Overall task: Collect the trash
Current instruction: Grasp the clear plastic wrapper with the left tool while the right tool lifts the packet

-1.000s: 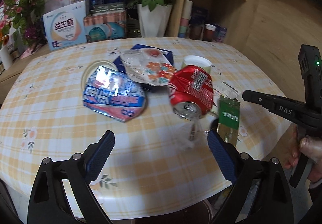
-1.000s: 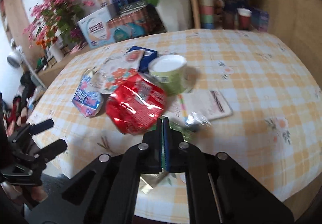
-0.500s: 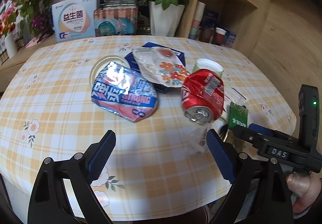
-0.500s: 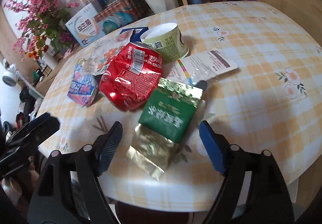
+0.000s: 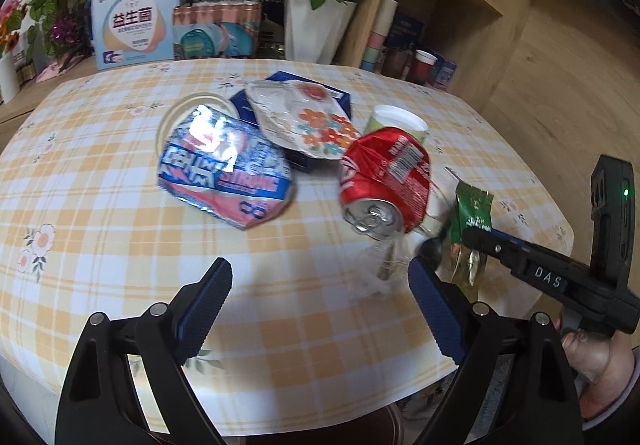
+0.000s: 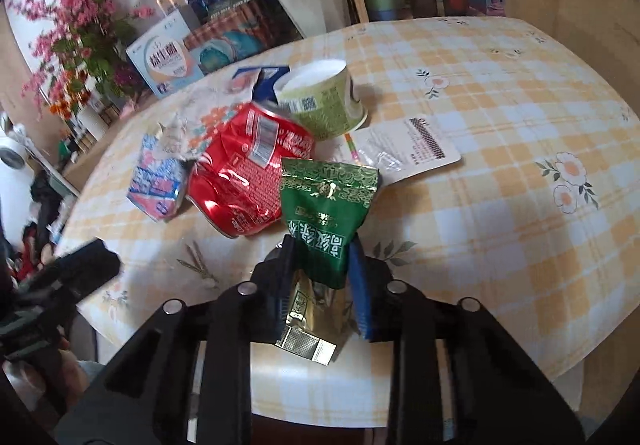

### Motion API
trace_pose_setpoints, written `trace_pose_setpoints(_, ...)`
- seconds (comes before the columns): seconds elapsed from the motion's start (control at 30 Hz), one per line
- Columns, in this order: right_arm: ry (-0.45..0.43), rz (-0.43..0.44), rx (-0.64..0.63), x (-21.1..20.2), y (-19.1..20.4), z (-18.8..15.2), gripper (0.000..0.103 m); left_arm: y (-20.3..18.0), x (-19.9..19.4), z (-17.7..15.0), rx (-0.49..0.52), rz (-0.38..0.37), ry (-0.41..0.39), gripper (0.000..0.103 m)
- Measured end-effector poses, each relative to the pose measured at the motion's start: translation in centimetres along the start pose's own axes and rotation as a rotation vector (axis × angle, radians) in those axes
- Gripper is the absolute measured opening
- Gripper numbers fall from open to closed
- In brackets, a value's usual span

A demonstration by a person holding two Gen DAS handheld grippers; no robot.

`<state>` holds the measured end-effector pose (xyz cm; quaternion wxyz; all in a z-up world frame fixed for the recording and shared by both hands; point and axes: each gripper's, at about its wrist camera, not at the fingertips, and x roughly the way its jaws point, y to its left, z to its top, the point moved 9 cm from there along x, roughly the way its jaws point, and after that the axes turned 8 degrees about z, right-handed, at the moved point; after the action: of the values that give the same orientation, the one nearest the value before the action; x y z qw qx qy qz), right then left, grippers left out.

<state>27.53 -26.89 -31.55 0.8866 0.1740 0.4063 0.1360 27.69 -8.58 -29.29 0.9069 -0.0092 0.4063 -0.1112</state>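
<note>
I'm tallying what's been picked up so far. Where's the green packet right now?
In the right wrist view the green packet sits between the right tool's fingers at the table's near edge, just right of the crushed red can.

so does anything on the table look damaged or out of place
The red can is crushed and dented, lying on its side by the green paper cup, which is tipped over too. The rest is flattened wrappers scattered mid-table. The right hand-held gripper pinches a green packet at the table edge.
</note>
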Motion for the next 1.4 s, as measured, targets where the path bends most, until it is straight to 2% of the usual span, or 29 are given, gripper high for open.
trace_pose_setpoints(0.2, -0.040, 0.011, 0.021, -1.6, -0.9, 0.6, 0.029, -2.4, 1.8, -0.5, 0.025, -0.041, 0.047, 0.087)
trace_pose_setpoints(0.4, -0.053, 0.014, 0.008, -2.6, -1.1, 0.4, 0.029, -3.6, 4.2, -1.1, 0.013, -0.047, 0.108, 0.077)
trace_pose_setpoints(0.47, -0.053, 0.017, 0.011, -2.9, -1.3, 0.2, 0.029, -3.7, 4.9, -1.4, -0.005, -0.055, 0.129, 0.065)
trace_pose_setpoints(0.53, -0.052, 0.018, 0.013, -3.0, -1.4, 0.1, 0.029, -3.8, 5.2, -1.5, -0.016, -0.073, 0.142, 0.035)
trace_pose_setpoints(0.63, -0.056, 0.022, 0.007, -3.4, -1.3, -0.2, 0.029, -3.7, 4.5, -1.5, -0.009, -0.061, 0.129, 0.024)
trace_pose_setpoints(0.87, -0.073, 0.034, -0.021, -4.6, -0.2, -0.7, 0.029, -3.2, 0.0, -0.5, -0.003, -0.056, 0.045, 0.023)
trace_pose_setpoints(1.0, -0.076, 0.044, -0.040, -5.4, 0.8, -1.4, 0.029, -2.2, -2.9, -0.6, -0.041, -0.047, 0.012, 0.022)
trace_pose_setpoints(1.17, -0.051, 0.059, -0.070, -6.0, 2.2, -3.5, 0.029, -1.0, -6.3, -2.1, -0.066, -0.008, -0.022, 0.022)
trace_pose_setpoints(1.4, 0.005, 0.065, -0.130, -6.7, 4.4, -7.4, 0.029, 0.5, -10.3, -5.4, -0.126, -0.003, -0.039, 0.022)
